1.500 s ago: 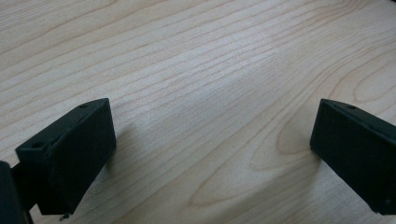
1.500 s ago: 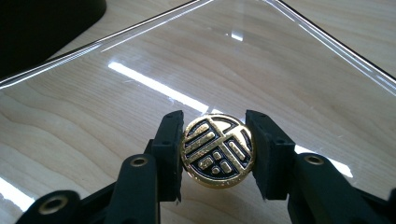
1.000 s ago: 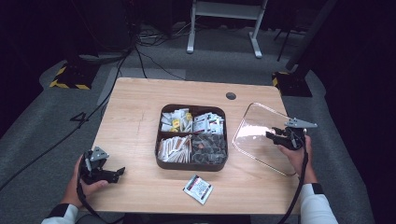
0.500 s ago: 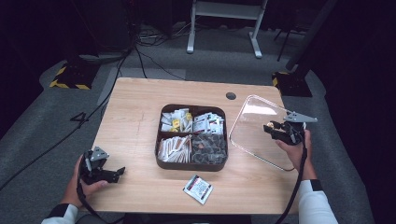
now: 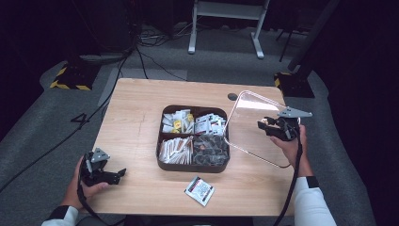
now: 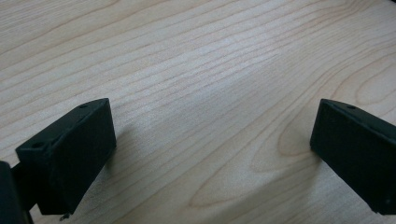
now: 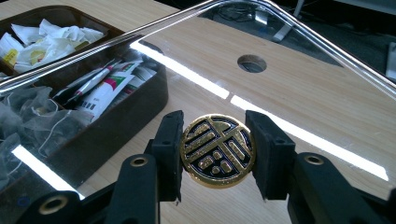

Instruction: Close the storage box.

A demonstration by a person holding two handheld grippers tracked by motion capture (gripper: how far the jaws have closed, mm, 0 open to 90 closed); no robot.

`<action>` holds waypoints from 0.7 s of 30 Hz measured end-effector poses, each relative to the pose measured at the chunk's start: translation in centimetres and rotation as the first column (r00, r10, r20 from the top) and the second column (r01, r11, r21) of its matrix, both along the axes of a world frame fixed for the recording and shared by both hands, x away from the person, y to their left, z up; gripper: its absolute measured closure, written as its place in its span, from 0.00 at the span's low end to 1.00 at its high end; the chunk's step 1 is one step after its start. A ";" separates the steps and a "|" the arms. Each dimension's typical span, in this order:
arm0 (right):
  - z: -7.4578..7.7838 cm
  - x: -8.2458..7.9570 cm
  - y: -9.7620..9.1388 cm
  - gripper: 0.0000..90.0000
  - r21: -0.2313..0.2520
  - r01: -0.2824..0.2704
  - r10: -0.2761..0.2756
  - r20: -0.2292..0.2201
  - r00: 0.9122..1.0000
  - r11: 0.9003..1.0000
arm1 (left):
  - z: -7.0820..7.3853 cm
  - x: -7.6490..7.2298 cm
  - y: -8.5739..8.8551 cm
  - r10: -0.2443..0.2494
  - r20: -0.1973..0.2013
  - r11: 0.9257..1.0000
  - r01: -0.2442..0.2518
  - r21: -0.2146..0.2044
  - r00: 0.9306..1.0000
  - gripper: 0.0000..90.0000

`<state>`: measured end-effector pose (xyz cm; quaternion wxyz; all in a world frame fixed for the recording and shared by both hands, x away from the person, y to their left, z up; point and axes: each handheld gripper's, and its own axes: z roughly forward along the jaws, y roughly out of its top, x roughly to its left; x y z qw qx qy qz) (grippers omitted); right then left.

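Lid (image 5: 251, 125) first, since that's where the action is: it's a clear, see-through cover with rounded corners, held tilted in the air over the right side of the wooden table (image 5: 136, 117), just right of the dark brown box (image 5: 193, 165). The right gripper (image 7: 218, 151) has it by a round gold-and-black knob (image 7: 217, 150) in the middle of the lid, with both black jaws pressed against the knob's sides, so that's a proper grasp. From the high view you can see the right gripper (image 5: 269, 127) sitting in the person's right hand (image 5: 291, 146), with the lid's near edge low toward the table and the far edge raised. The box itself is open and split into four compartments: white and yellow packets at the back left, printed sachets at the back right, slim stick packets at the front left, and darker mesh-looking bags at the front right. One loose sachet (image 5: 199, 190) lies on the table just in front of the box. Over at the near left corner, the left gripper (image 5: 106, 174) rests low by the table edge, well apart from everything, and its jaws stand wide apart with nothing but bare wood between them.
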<state>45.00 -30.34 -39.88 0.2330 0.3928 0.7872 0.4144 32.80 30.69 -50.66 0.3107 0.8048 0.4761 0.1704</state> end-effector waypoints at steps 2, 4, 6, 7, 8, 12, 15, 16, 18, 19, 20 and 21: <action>0.1 0.1 0.3 0.66 0.002 -0.006 0.006 -0.003 1.000 1.000 | 0.0 0.0 0.0 0.001 0.000 1.000 -0.001 -0.001 1.000 0.01; 0.1 0.2 0.7 0.65 0.004 -0.010 0.010 -0.001 1.000 1.000 | 0.0 0.0 0.0 -0.001 -0.002 1.000 0.001 0.000 1.000 0.01; 0.2 0.2 1.0 0.65 0.005 -0.016 0.016 0.001 1.000 1.000 | 0.0 0.0 0.0 0.000 -0.002 1.000 0.000 -0.001 1.000 0.01; 0.2 0.2 1.2 0.66 0.008 -0.020 0.020 0.000 1.000 1.000 | 0.0 0.0 0.0 0.001 0.000 1.000 -0.001 0.000 1.000 0.01; 0.3 0.3 1.3 0.66 0.009 -0.024 0.024 -0.001 1.000 1.000 | 0.0 0.0 0.0 0.001 0.000 1.000 -0.001 -0.001 1.000 0.01; 0.5 0.3 2.2 0.66 0.010 -0.039 0.039 0.003 0.999 0.999 | 0.0 0.0 0.0 0.001 0.000 1.000 -0.001 -0.001 1.000 0.01; 0.6 0.5 3.0 0.65 0.012 -0.056 0.056 0.003 0.998 0.998 | 0.0 0.0 0.0 0.001 0.000 1.000 -0.001 -0.001 1.000 0.01; 0.6 0.5 3.3 0.66 0.009 -0.059 0.059 0.002 0.998 0.998 | 0.0 0.0 0.0 0.001 0.000 1.000 -0.001 -0.001 1.000 0.01; 0.6 0.6 3.9 0.65 0.004 -0.063 0.063 0.002 0.998 0.998 | 0.0 0.0 0.0 -0.001 -0.001 1.000 0.001 0.000 1.000 0.01; 0.6 0.7 4.2 0.66 0.001 -0.068 0.068 0.004 0.998 0.998 | 0.0 0.0 0.0 0.001 0.000 1.000 -0.001 -0.001 1.000 0.01; 0.6 0.7 4.5 0.66 -0.001 -0.074 0.074 0.004 0.997 0.997 | 0.0 0.0 0.0 -0.001 -0.002 1.000 0.001 -0.001 1.000 0.01; 0.5 0.7 4.8 0.66 -0.003 -0.082 0.082 0.003 0.997 0.997 | 0.0 0.0 0.0 0.001 0.000 1.000 -0.001 -0.001 1.000 0.01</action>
